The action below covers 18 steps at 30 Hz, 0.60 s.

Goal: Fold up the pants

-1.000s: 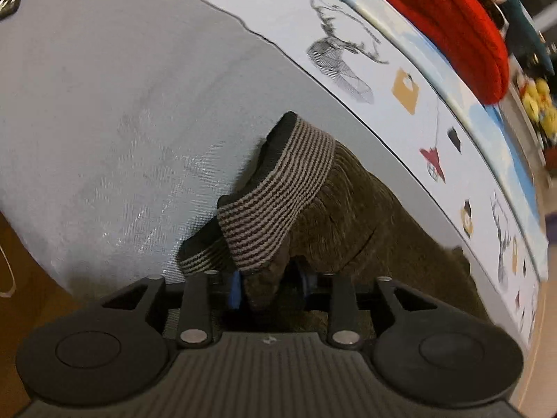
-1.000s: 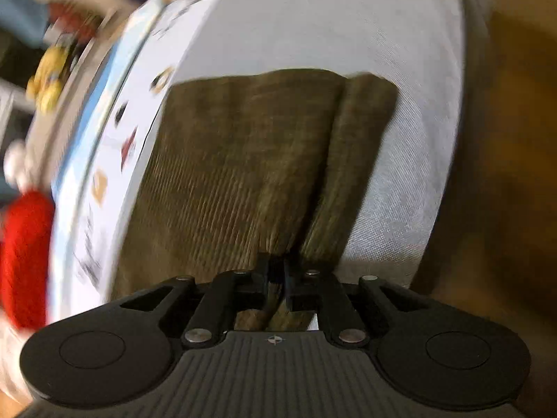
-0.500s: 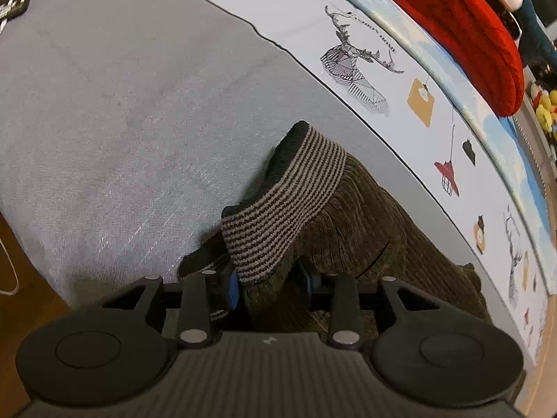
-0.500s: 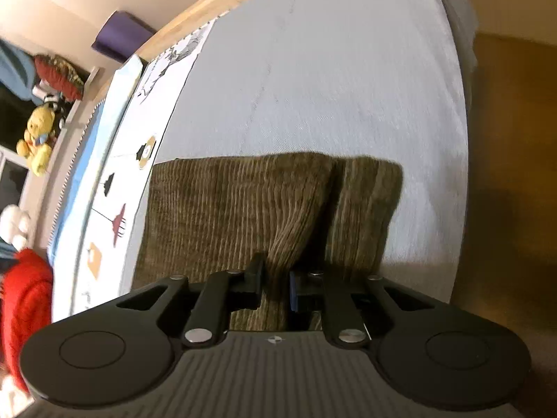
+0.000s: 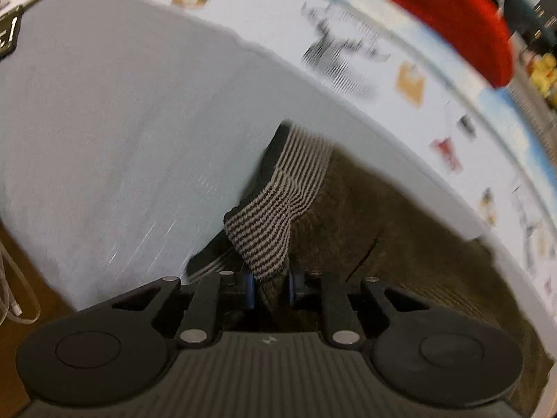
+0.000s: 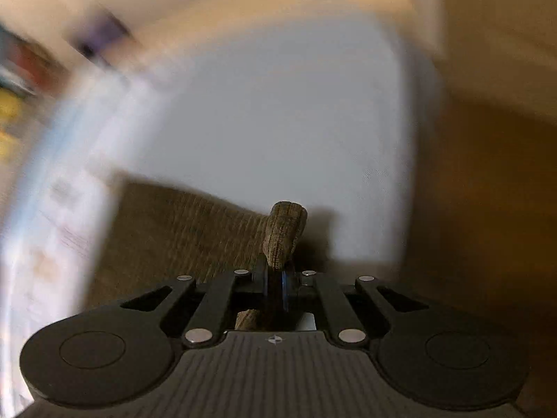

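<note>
Brown corduroy pants (image 5: 400, 244) with a striped knit waistband (image 5: 278, 205) lie on a grey bedspread (image 5: 122, 139). My left gripper (image 5: 271, 289) is shut on the waistband end, which bunches up between the blue pads. In the right wrist view the pants (image 6: 181, 230) spread to the left, and my right gripper (image 6: 276, 285) is shut on a pinched fold of the leg end (image 6: 283, 237) that stands up above the bed. Both views are blurred by motion.
A white sheet printed with deer and small pictures (image 5: 348, 52) runs along the far side of the bed. A red cushion (image 5: 452, 17) lies beyond it. Wooden floor (image 6: 487, 191) borders the bed edge on the right; floor and a cable (image 5: 14, 296) on the left.
Both grippers have lifted with the cloth in them. The right one has raised the leg end, so less of the pants lies flat ahead of it. The views have turned blurry.
</note>
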Tool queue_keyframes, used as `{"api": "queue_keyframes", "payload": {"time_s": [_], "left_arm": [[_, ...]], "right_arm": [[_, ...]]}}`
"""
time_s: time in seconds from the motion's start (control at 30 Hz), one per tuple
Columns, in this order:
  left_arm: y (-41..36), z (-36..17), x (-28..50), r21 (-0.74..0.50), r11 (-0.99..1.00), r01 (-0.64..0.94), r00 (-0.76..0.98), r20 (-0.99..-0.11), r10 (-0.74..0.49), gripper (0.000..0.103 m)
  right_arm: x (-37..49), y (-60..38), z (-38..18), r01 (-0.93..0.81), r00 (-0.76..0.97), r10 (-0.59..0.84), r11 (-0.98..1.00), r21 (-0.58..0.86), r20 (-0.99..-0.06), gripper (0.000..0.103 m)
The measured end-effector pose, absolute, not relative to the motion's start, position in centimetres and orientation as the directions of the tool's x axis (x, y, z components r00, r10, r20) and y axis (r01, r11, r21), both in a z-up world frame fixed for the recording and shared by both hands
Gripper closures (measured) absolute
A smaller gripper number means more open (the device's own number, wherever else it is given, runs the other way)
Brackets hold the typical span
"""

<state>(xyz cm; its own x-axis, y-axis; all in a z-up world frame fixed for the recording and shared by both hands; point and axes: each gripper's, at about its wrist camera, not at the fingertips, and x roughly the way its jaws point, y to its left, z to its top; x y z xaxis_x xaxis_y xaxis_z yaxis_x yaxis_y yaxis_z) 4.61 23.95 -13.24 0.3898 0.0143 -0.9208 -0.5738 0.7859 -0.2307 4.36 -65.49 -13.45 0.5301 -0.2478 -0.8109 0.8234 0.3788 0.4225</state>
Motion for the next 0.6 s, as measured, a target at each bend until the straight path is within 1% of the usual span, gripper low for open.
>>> {"api": "queue_keyframes", "payload": {"time_s": [0.03,0.13,0.2,0.23,0.27,0.33,0.37,0.4,0.5,0.53,0.57,0.6], "left_arm": [[24.1,-13.3,4.5,-0.239,0.784,-0.573,0.389,-0.921,0.004,0.084],[24.4,-12.8,4.0,-0.271,0.775,-0.571,0.416,-0.909,-0.011,0.084],[24.1,-12.4,3.6,-0.264,0.782,-0.564,0.413,-0.911,-0.010,0.084],[23.9,-12.6,3.6,-0.245,0.787,-0.566,0.394,-0.919,-0.003,0.083],[23.8,-12.9,3.6,-0.230,0.789,-0.570,0.371,-0.929,-0.003,0.083],[24.1,-13.2,3.7,-0.228,0.778,-0.586,0.350,-0.937,-0.012,0.075],[24.5,-13.2,3.8,-0.239,0.763,-0.600,0.354,-0.935,-0.014,0.072],[24.7,-13.1,3.6,-0.237,0.751,-0.616,0.357,-0.934,-0.002,0.068],[24.8,-11.9,3.1,-0.222,0.746,-0.628,0.391,-0.919,0.055,0.061],[24.5,-11.4,3.0,-0.204,0.757,-0.620,0.404,-0.911,0.085,0.061],[23.9,-10.8,3.0,-0.175,0.772,-0.611,0.415,-0.901,0.125,0.061],[23.2,-10.0,3.0,-0.121,0.789,-0.602,0.428,-0.884,0.191,0.062]], "right_arm": [[4.1,-65.9,-13.6,0.812,0.556,-0.237,0.362,0.459,-0.797,0.097],[4.8,-65.1,-12.1,0.777,0.574,-0.281,0.484,0.404,-0.769,0.097],[4.1,-64.9,-11.6,0.766,0.603,-0.311,0.482,0.425,-0.735,0.097],[4.1,-65.1,-11.8,0.778,0.588,-0.320,0.475,0.411,-0.743,0.097],[4.2,-65.5,-12.5,0.798,0.558,-0.306,0.453,0.397,-0.772,0.096],[3.3,-66.1,-13.1,0.806,0.549,-0.281,0.429,0.409,-0.787,0.097],[3.8,-66.1,-12.9,0.803,0.542,-0.285,0.455,0.386,-0.791,0.096],[4.2,-65.3,-12.2,0.800,0.529,-0.297,0.487,0.351,-0.795,0.094],[4.0,-64.6,-10.8,0.798,0.527,-0.352,0.519,0.307,-0.774,0.083],[3.8,-64.3,-10.2,0.801,0.524,-0.390,0.527,0.283,-0.757,0.078],[3.6,-64.0,-9.6,0.810,0.514,-0.432,0.530,0.253,-0.741,0.077],[3.1,-63.9,-8.9,0.824,0.500,-0.477,0.520,0.227,-0.723,0.077]]}}
